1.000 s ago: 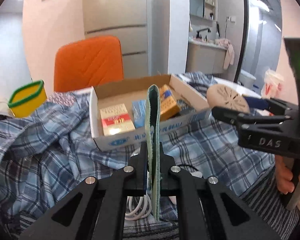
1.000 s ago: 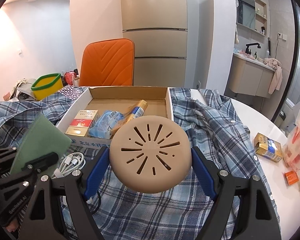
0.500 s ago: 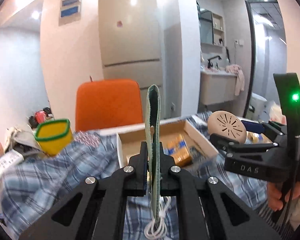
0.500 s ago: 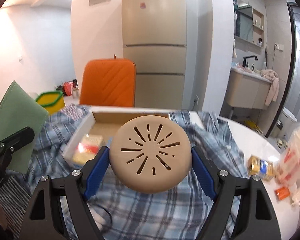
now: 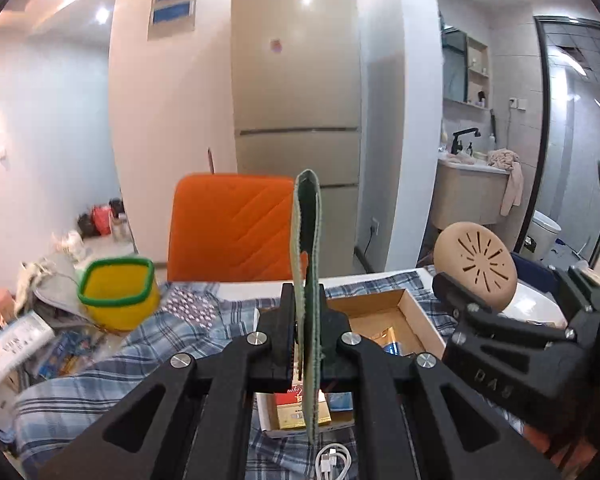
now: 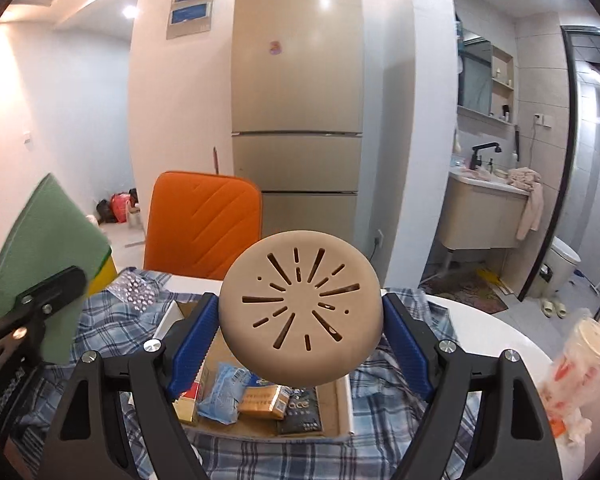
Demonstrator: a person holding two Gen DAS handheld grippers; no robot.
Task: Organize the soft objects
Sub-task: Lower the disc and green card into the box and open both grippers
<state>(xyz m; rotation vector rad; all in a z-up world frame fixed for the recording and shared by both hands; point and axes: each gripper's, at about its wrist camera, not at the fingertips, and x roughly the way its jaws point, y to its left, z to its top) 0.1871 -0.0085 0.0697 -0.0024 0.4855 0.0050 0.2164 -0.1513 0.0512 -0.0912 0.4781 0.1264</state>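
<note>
Green cloth [image 5: 308, 280] stands upright, edge-on, clamped in left tool [image 5: 306, 340]

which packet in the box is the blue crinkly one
The light blue packet, second from the left in the cardboard box. It is soft and wrinkled; its neighbours are a red-and-gold box, an orange pack and a black pouch.

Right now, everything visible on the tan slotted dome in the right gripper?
The tan slotted dome is round, matte, rubbery-looking, with dark slits radiating from its centre and a few small holes. It is held in the air, domed face toward the camera, clamped at both sides by the right gripper and its blue ribbed pads, above the cardboard box. The left view shows it too.
</note>
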